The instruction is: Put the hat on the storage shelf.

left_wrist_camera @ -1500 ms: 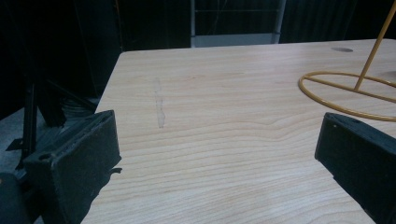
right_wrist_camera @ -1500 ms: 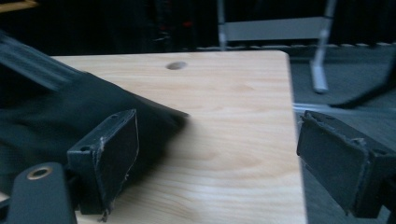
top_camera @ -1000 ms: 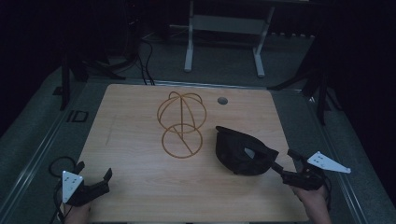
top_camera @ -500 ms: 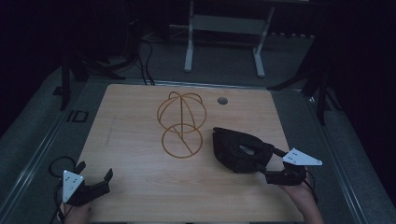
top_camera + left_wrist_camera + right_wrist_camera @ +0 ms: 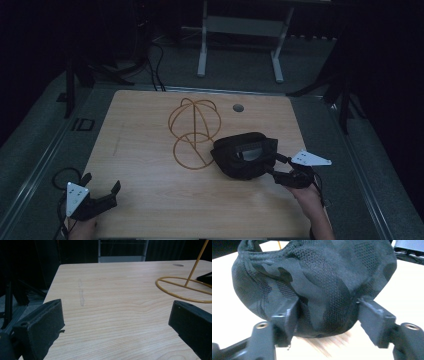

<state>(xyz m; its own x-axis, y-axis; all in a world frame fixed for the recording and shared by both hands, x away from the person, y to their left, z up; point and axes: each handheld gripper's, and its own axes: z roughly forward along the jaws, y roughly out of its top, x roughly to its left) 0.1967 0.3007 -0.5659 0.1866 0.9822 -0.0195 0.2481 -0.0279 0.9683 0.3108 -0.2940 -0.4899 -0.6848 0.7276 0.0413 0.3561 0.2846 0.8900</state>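
Note:
A dark camouflage cap (image 5: 245,155) sits right of the table's middle, tilted so its inside shows. My right gripper (image 5: 275,167) holds it from the near right. In the right gripper view the cap (image 5: 317,277) bulges between the two jaws, which press into its mesh fabric on both sides (image 5: 328,315). A gold wire stand (image 5: 174,150) with a round base and looped top rises just left of the cap. My left gripper (image 5: 102,181) rests open at the table's near left corner, with bare wood between its fingers (image 5: 116,312); the stand (image 5: 197,262) is far to its right.
The light wooden table (image 5: 140,125) has a small round hole (image 5: 238,107) near its far edge. A grey metal frame (image 5: 240,25) stands on the floor behind it. Cables trail on the dark floor at the far left.
My right gripper has moved left and forward with the cap, which shifted towards the wire stand and tipped up. The left gripper has stayed put.

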